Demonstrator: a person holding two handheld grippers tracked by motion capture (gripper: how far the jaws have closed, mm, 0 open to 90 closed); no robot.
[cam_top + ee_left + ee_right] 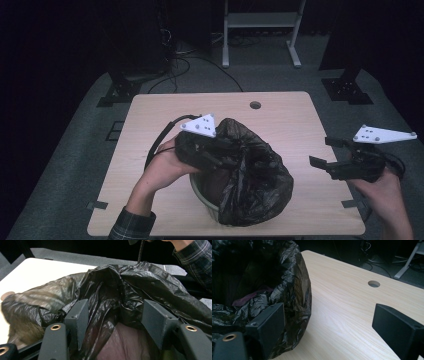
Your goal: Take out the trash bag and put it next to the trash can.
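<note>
Item: black plastic bin bag (pixel 252 172), lining a small round waste bin (pixel 202 195) that stands at the near middle of the desk (pixel 295 115).

Nearest: a checked sleeve (pixel 131 225) and forearm enter from the near edge toward the left claw (pixel 220 155). It sits over the bag's left side at the bin mouth. In the left gripper view its jaws stand apart with crumpled film bunched between them; the pads do not appear to press on it.

Right claw (pixel 330 157): held clear of the bag over the right part of the desk, jaws wide apart, nothing between them. In the right gripper view the bag's outer wall lies just beside one jaw, bare wood under the other.

Bag condition: thin, glossy film, heavily wrinkled, draped over and down the bin's right side, with the mouth partly open. A reddish inner surface shows inside; what it is cannot be told.

Handling, as judged: very light, limp, slippery, easily torn by a hard pinch or a sharp pull. It will not hold a shape and will slide through a loose grip. Best hold is a gathered fold at the rim edge, not a single flat layer.

Farther: a round cable hole (pixel 255 105) in the desk's far side, then a white frame stand (pixel 260 30) on the floor.
</note>
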